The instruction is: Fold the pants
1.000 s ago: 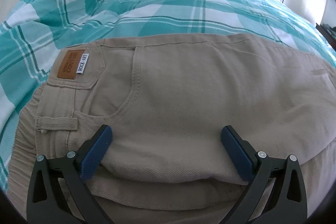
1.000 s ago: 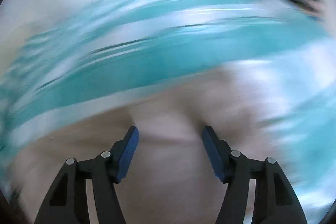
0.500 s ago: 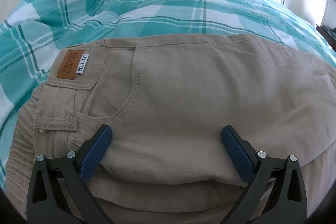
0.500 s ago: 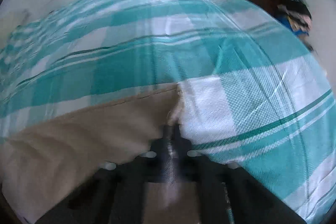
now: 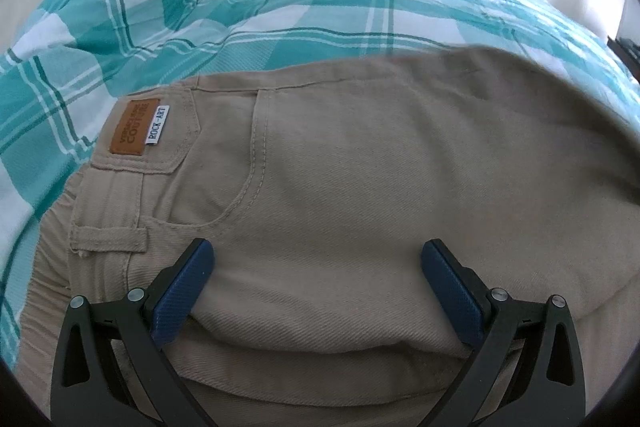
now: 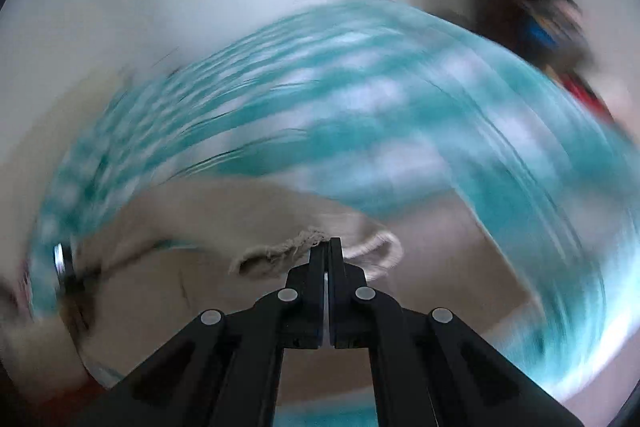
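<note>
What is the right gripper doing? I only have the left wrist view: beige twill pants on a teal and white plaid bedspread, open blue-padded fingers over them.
Observer: The right gripper is shut on the frayed beige hem of the pants.
Operator: Is that hem lying on the bed?
Observer: It looks lifted; the fabric hangs off the closed jaws above the teal and white plaid bedspread.
Operator: Is that view steady?
Observer: No, everything behind the gripper is streaked with motion blur.
Operator: And my side?
Observer: The left gripper is open over the beige twill pants, clamping nothing.
</note>
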A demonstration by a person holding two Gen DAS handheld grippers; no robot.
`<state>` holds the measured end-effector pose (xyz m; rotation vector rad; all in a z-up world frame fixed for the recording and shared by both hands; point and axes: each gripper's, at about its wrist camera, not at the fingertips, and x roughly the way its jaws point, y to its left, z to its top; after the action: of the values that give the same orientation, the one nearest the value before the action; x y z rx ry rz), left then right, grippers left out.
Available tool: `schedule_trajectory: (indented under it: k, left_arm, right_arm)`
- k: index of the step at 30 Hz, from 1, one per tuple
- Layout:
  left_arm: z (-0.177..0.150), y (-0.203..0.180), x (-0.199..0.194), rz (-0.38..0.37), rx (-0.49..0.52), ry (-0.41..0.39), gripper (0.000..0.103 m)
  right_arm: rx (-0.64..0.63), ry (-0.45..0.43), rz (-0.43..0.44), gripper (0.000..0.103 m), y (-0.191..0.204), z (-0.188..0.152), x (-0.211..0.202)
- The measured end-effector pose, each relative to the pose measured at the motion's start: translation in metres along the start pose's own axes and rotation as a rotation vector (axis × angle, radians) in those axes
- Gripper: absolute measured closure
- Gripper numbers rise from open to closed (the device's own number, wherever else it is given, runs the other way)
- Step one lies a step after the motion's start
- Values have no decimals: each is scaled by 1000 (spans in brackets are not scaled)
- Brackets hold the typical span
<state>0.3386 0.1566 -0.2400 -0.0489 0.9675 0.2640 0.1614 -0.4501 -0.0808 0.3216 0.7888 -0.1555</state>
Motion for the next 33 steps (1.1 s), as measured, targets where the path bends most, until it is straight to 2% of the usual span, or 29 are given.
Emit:
schedule_trajectory:
  k: [3,5,6,7,10,12,15,18,20,24,26,33]
  left_arm:
    - [7,-3,-6,37,3,57,1]
    - [8,-5,-23,62,-11,97,1]
    - [6,-6,-35,51,-20,99,1]
    - [2,-7,-50,10,-33,98,1]
    - [-26,-17,-101,-147,-62,82,1]
    - [-52,-32,-131,-234,-39,69,1]
    - [-85,-55,-148,-291,14,71,1]
    - [-108,-73,-142,-286,65,107,1]
    - [-122,-77,-129,-275,84,159,1]
    - [-135,-78,-127,-276,123,106,1]
    - [-136,-77,-126,-279,125,96,1]
    - [-141,-75,-124,-276,143,73,1]
  right_arm:
    - [80,42,-187,93,-28,-19,-5]
    - [46,40,-251,75,-28,-26,-5]
    - [18,39,-273,54,-24,-27,-5]
    - [-10,28,-287,43,-16,-29,-6]
    - [-57,-15,-227,42,15,-35,-10]
    - [-107,-30,-146,42,50,-45,-8]
    - [-192,12,15,42,112,-67,9]
    - [-245,94,144,42,169,-91,36]
    - [-278,128,146,42,192,-110,54]
    - [-390,243,39,40,204,-153,93]
    - [-422,209,40,40,201,-160,92]
    - [-370,182,130,37,185,-166,97]
